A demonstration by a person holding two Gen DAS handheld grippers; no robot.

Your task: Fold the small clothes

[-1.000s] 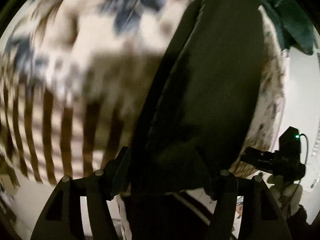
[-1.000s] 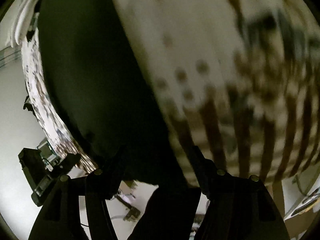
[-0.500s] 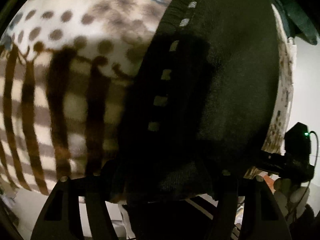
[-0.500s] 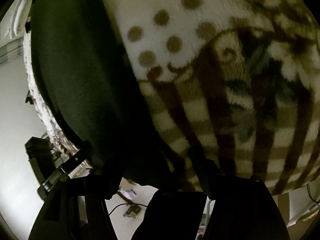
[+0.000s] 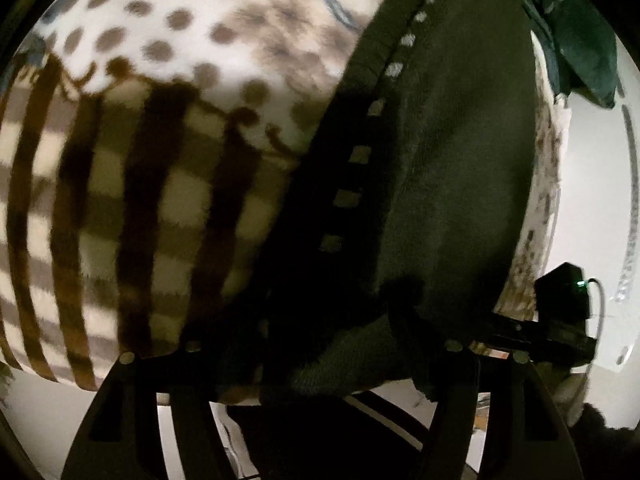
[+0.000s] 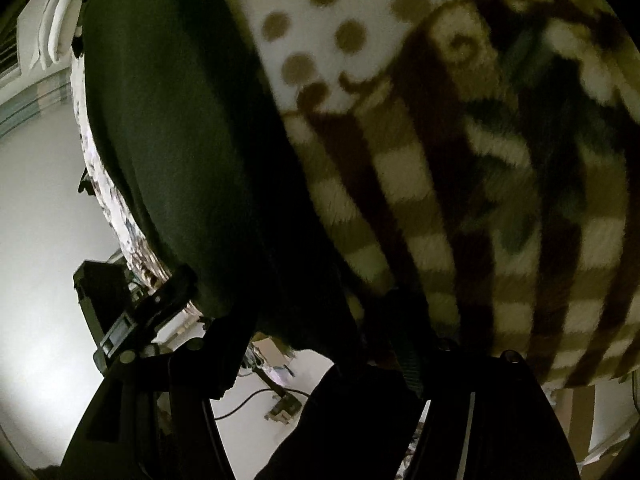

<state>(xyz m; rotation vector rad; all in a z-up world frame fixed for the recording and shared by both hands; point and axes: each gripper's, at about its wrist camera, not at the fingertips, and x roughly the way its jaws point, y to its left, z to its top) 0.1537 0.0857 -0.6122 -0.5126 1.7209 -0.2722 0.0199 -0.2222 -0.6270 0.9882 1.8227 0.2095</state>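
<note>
A big fuzzy blanket with brown stripes and dots fills the space ahead of both tongs. A dark cloth lies flat on it, ready for folding. The left tongs and right tongs each seem to pinch its near edge.

Your left gripper is matte black plastic: two angular finger frames with cut-out windows, each carrying round silver screw heads. Your right gripper matches it in build; its body, seen from the left wrist, bears a green indicator light and a thin cable.
</note>
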